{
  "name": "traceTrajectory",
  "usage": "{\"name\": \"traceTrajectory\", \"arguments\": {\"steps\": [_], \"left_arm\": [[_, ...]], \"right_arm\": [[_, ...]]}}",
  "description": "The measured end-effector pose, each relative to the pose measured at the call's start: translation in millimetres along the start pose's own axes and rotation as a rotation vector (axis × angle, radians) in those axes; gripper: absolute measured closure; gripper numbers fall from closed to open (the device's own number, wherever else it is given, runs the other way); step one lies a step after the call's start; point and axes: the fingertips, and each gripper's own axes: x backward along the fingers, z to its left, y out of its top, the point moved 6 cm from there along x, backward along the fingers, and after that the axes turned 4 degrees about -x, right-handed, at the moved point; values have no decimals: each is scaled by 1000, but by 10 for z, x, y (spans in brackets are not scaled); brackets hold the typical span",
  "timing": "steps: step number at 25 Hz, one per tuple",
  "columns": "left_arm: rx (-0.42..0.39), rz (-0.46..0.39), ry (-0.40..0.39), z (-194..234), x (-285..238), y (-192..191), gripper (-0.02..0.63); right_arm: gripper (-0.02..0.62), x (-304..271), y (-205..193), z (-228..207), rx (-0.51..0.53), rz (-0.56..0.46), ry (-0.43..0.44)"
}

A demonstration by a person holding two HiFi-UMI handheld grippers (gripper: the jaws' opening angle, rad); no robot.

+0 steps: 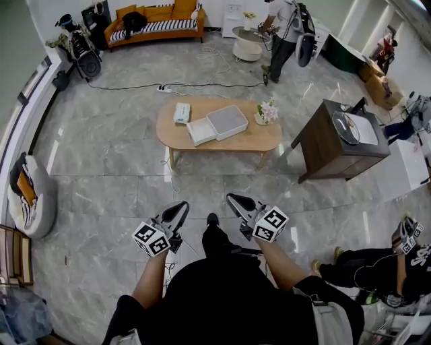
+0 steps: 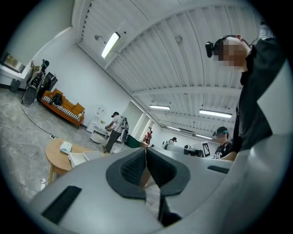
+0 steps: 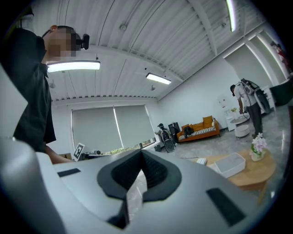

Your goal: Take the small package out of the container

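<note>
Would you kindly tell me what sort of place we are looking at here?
Probably a lab or studio staged as a living room: an orange sofa, an oval wooden coffee table, and a power strip lying on the marble floor.

White container (image 1: 227,121), tan table (image 1: 249,139), orange striped sofa (image 1: 156,23).

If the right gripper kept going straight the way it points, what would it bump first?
Probably nothing close: the right gripper points level, left of the wooden table, toward the far window blinds. Depth is unclear.
</note>
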Motion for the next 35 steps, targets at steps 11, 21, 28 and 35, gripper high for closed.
{"name": "traceTrajectory", "arguments": {"steps": [11, 21, 28, 35], "left_arm": [[-52, -10, 10, 979, -1416, 706, 586], [-39, -2, 43, 1603, -2239, 904, 586], [-22, 45, 54, 1930, -2459, 900, 586], [16, 71, 50, 2596, -2697, 869, 586]], "right_arm": [[584, -827, 820, -1464, 29, -20, 61], [584, -1326, 1012, -2496, -17, -22, 95], [584, -1567, 910, -2857, -60, -8, 94], [583, -1931, 714, -3373, -112, 6, 36]]}}
